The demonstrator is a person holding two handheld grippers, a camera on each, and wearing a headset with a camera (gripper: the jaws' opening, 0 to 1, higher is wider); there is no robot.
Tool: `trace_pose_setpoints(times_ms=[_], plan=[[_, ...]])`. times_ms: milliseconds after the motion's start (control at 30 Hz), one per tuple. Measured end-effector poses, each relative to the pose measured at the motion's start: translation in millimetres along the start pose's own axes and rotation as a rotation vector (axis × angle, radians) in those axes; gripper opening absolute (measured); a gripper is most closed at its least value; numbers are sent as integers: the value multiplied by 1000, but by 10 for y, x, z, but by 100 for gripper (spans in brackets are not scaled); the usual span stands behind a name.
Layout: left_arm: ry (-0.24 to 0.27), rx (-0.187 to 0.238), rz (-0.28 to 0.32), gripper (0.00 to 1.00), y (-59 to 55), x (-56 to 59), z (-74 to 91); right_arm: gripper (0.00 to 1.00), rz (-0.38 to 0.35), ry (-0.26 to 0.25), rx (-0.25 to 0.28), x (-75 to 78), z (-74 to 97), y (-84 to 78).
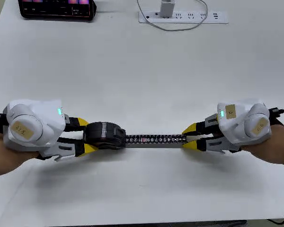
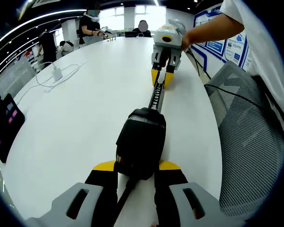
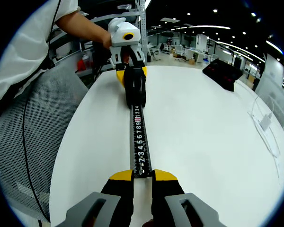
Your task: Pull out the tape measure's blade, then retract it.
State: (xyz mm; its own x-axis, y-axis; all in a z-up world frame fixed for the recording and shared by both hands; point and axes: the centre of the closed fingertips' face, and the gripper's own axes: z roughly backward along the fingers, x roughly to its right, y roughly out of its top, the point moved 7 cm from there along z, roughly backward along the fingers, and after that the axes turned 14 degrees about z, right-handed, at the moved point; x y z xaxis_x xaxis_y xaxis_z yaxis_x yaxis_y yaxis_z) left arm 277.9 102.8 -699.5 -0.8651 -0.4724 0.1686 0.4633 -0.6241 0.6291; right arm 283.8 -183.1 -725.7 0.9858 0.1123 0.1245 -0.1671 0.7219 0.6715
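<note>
**Blade Extended: Pull-Out Step in Hand**

In the head view, the tape measure case (image 1: 104, 135) rests on the white table (image 1: 142, 71) at about 8 o'clock from the frame centre. My left gripper (image 1: 86, 135) is clamped on its sides. The blade (image 1: 154, 139) runs out of the case toward 3 o'clock, flat and low over the table. My right gripper (image 1: 188, 137) is closed on its tip, at about 4 o'clock from the frame centre.

I judge the pull-out step to be in hand or near its end, with a short run of numbered blade exposed. Retraction is not yet begun.

Next move, as I judge it:
1. Hold the case fixed.
2. Guide the tip toward 9 o'clock, in line with the blade, so that it feeds in without snapping back.
</note>
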Motion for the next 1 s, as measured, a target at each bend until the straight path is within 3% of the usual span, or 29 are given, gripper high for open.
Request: trace_pose_setpoints(times_ms=[1000], plan=[[-3, -2, -1, 24, 3, -4, 4, 10, 3, -7, -49, -26, 230, -88]])
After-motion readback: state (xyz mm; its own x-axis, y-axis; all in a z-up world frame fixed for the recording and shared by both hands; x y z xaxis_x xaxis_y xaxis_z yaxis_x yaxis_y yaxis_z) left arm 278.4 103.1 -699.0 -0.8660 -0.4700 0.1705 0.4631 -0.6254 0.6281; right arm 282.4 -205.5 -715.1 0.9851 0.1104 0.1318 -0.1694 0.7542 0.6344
